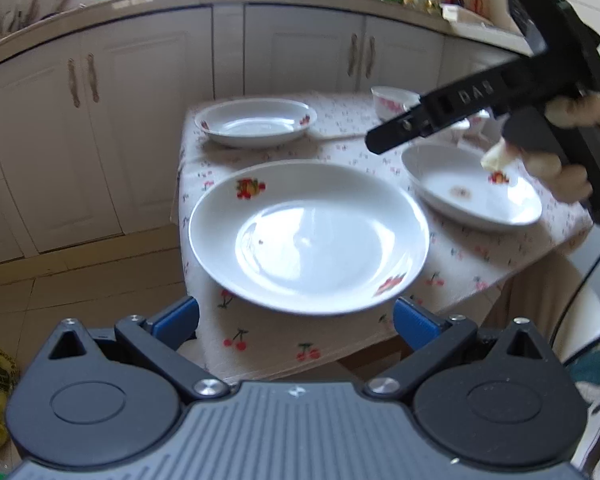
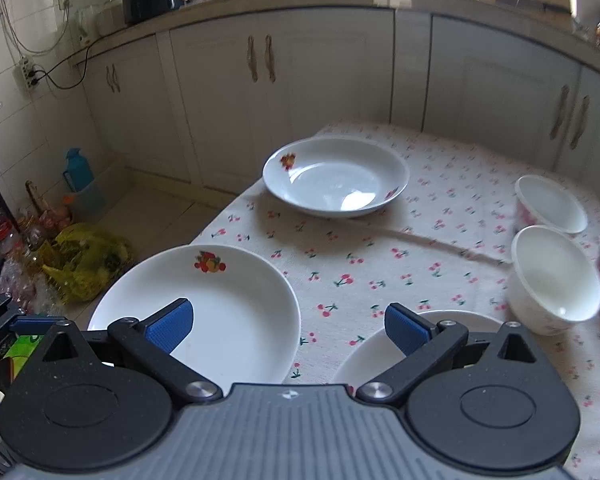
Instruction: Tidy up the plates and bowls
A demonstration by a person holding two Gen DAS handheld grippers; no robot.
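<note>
Grippers, left (image 1: 296,314) and right (image 2: 288,324), both gape empty as I line up on the near plate (image 1: 308,236). Next I must close on its rim, then stack toward the far plate (image 1: 256,122); bowls (image 2: 554,276) wait beyond.

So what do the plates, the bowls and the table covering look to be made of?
The plates look like glazed ceramic or opal glass: glossy white with window glare and printed fruit decals. The bowls look like the same glossy white ware, with pink floral prints outside. The tablecloth looks like matte woven fabric, cherry-printed, creased and draping over the edge.
</note>
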